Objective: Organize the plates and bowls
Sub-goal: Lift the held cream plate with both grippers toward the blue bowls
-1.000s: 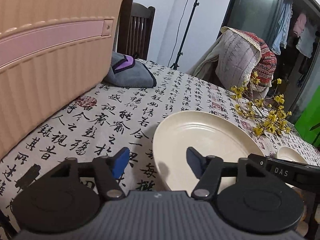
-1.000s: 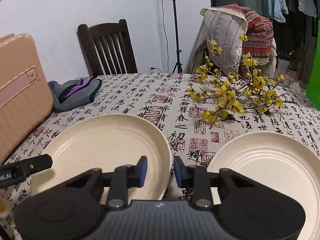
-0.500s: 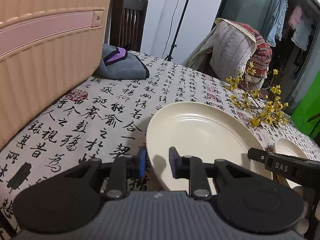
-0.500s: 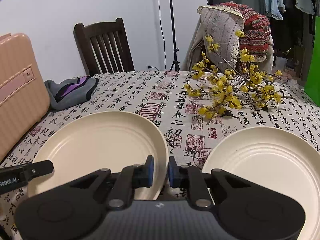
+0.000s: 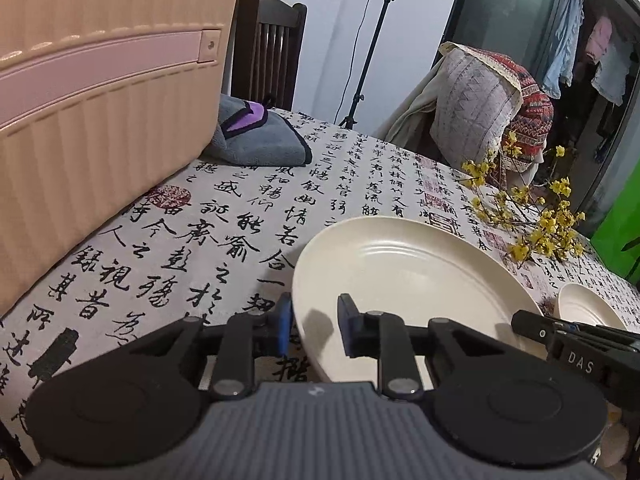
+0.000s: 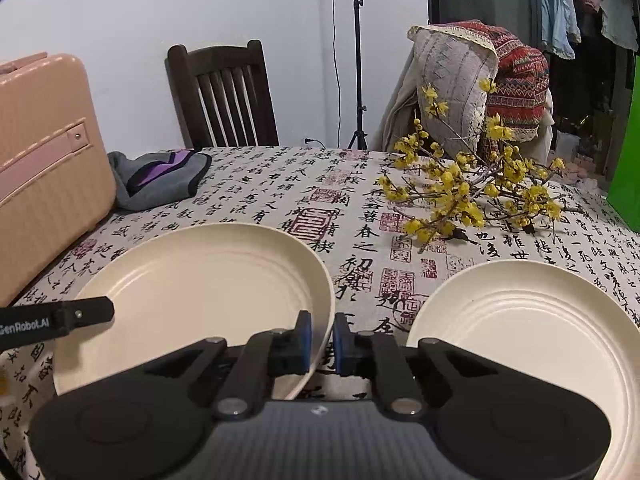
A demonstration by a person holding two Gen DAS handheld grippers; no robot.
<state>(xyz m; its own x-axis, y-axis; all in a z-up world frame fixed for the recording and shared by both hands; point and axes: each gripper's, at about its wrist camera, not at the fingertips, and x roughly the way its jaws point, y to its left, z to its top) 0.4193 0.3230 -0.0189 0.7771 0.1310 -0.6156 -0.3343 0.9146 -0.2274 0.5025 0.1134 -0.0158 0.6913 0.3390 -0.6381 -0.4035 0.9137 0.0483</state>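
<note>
Two cream plates lie on the calligraphy tablecloth. The left plate (image 5: pixel 404 280) (image 6: pixel 200 292) is gripped from both sides. My left gripper (image 5: pixel 316 330) is shut on its left rim, one blue pad outside the rim and one inside the plate. My right gripper (image 6: pixel 322 340) is closing the last bit on the same plate's right rim, which is pinched between its pads. The right gripper's black body (image 5: pixel 568 340) shows at that plate's far edge. The second plate (image 6: pixel 520 340) (image 5: pixel 588 308) lies free to the right.
A pink suitcase (image 5: pixel 100 100) (image 6: pixel 40 160) stands along the table's left side, with a grey and purple cloth (image 6: pixel 160 176) beside it. A branch of yellow flowers (image 6: pixel 472 196) lies behind the plates. A wooden chair (image 6: pixel 224 96) and a blanket-draped chair (image 6: pixel 480 80) stand beyond the table.
Both grippers' jaws have closed from apart onto the left plate's rims, the left from a wide gap. Neither hand has shifted much.
</note>
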